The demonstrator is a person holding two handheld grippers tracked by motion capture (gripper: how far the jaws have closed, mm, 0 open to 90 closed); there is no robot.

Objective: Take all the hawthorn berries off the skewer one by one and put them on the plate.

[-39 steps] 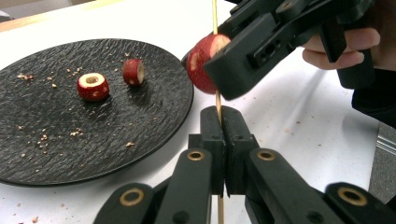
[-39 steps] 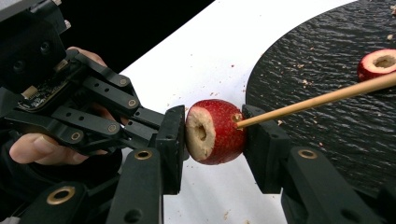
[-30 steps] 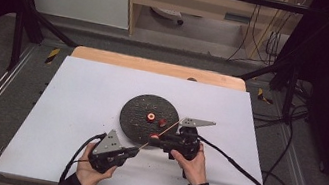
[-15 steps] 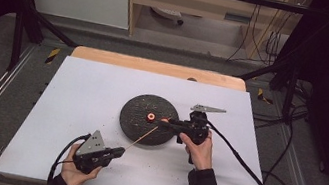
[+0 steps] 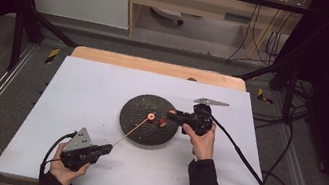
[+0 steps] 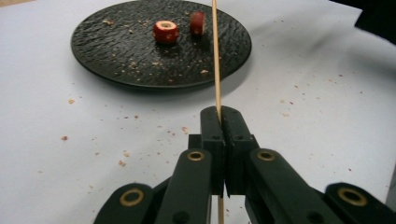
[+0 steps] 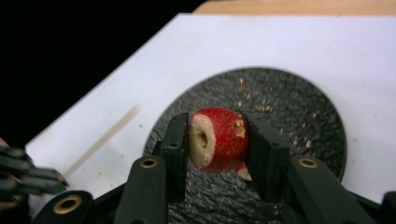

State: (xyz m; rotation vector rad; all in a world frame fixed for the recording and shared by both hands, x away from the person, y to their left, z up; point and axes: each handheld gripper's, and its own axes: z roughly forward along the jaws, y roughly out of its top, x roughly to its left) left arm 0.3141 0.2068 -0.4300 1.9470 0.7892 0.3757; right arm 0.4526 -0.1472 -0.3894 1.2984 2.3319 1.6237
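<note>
A black round plate (image 5: pixel 139 126) lies mid-table with two red fruit pieces on it, one with a hole (image 6: pixel 166 31) and one on edge (image 6: pixel 197 23). At the near left, my left gripper (image 5: pixel 107 149) is shut on a thin wooden skewer (image 6: pixel 215 56) whose tip reaches over the plate's centre. My right gripper (image 5: pixel 172 115) hovers over the plate's right side. In the right gripper view its jaws are shut on a red fruit piece with a bored hole (image 7: pixel 219 139). Another piece (image 7: pixel 243 172) peeks out below it.
The plate sits on a white board (image 5: pixel 74 103) that covers a wooden table (image 5: pixel 156 66). Crumbs are scattered on the plate and the board. A black cable (image 5: pixel 242 161) trails off the right side from the right gripper. Dark floor and metal rails surround the table.
The two grippers, close together at the plate's near edge a second ago, have drawn apart. The left went back to the near left with the skewer; the right moved to the plate's right side.
</note>
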